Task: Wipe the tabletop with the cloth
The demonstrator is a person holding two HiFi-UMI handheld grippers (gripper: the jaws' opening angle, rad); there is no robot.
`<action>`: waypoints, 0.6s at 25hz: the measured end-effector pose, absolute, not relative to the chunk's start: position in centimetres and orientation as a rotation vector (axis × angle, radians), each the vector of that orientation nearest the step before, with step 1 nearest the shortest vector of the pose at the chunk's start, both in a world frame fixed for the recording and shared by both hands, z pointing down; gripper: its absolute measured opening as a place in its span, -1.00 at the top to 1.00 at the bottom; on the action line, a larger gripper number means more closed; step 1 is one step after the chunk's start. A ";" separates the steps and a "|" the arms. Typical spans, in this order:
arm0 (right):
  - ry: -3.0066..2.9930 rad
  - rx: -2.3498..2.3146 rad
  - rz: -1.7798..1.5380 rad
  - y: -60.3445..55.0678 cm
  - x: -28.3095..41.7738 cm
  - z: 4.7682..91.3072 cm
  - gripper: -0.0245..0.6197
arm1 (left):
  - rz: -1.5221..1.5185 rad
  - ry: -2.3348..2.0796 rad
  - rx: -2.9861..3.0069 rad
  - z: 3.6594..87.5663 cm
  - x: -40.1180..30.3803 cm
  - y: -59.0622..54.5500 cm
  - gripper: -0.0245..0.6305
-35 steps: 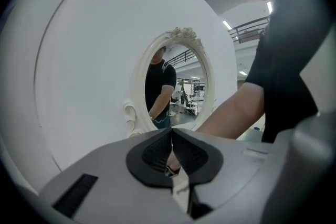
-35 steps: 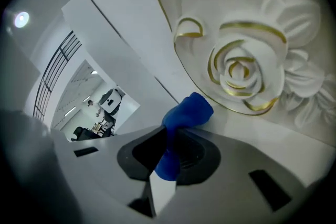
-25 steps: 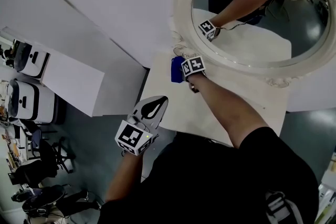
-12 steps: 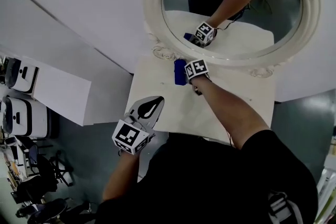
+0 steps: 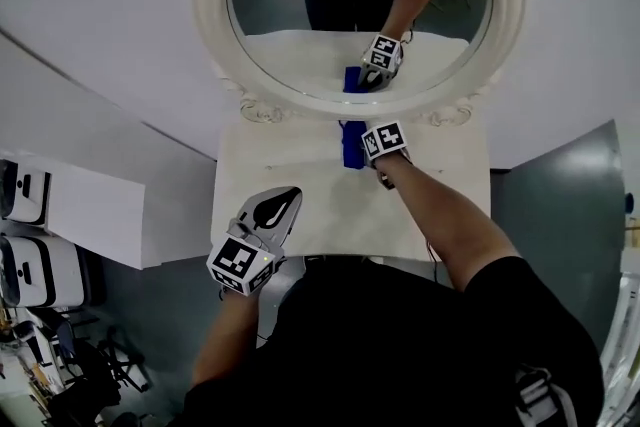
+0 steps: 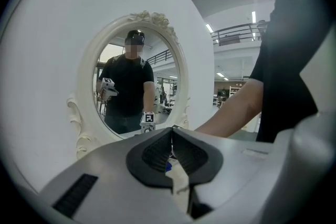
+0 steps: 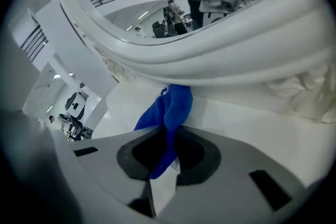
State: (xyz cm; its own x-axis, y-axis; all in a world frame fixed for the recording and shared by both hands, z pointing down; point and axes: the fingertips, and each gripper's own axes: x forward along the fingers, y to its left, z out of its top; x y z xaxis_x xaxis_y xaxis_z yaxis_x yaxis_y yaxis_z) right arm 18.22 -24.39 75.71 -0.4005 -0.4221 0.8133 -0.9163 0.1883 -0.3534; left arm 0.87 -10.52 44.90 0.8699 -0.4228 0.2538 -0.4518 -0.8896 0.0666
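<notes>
Pale wall (image 5: 100,5) fills the background and carries an oval mirror (image 5: 212,35) in a carved white frame. Left of and below the mirror stands a white cabinet (image 5: 95,210) on dark floor. Directly beneath the mirror, and butted against the wall, lies a white tabletop (image 5: 300,170). Grey floor (image 5: 555,205) shows again to the mirror's right. The glass reflects the person in a dark shirt and both grippers. The left gripper (image 6: 171,136) is held off the table's near edge, well below the mirror's lower left rim and pointed towards the glass. Its fingers (image 6: 155,152) are closed tip to tip with nothing clamped between them, and it touches neither table nor cloth. The cloth (image 5: 351,143), blue and gathered into a narrow fold, lies on the tabletop at its far edge, just below the mirror's lowest point and close against the base of the frame. The right gripper (image 7: 169,152) is at the end of an outstretched forearm (image 5: 440,215), right beside the cloth under the mirror's lower rim. Its fingers (image 7: 197,157) are clenched on the near end of the cloth, which runs out between them towards the frame and rests on the table surface.
</notes>
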 end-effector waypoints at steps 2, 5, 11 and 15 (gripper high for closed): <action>-1.891 1.289 1.162 -23.0 21.1 75.6 0.80 | 0.354 -0.651 2.924 45.0 2.1 -10.0 0.89; -1.853 1.350 1.170 -21.2 25.5 75.6 0.80 | 0.346 -0.607 2.939 44.8 4.0 -9.4 0.89; -1.775 1.460 1.191 -17.2 33.7 75.5 0.80 | 0.357 -0.526 2.964 44.8 7.0 -8.2 0.89; -1.729 1.526 1.194 -15.0 38.4 75.4 0.79 | 0.359 -0.500 2.969 44.9 8.1 -7.7 0.89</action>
State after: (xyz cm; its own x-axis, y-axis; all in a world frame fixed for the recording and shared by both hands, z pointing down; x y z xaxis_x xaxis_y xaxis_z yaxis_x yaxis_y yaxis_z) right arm 38.40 -15.03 75.40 -0.2141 -0.4876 0.8464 -0.9642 -0.0330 -0.2629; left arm 8.11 -7.72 44.90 0.9177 -0.3093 0.2495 -0.3352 -0.9397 0.0680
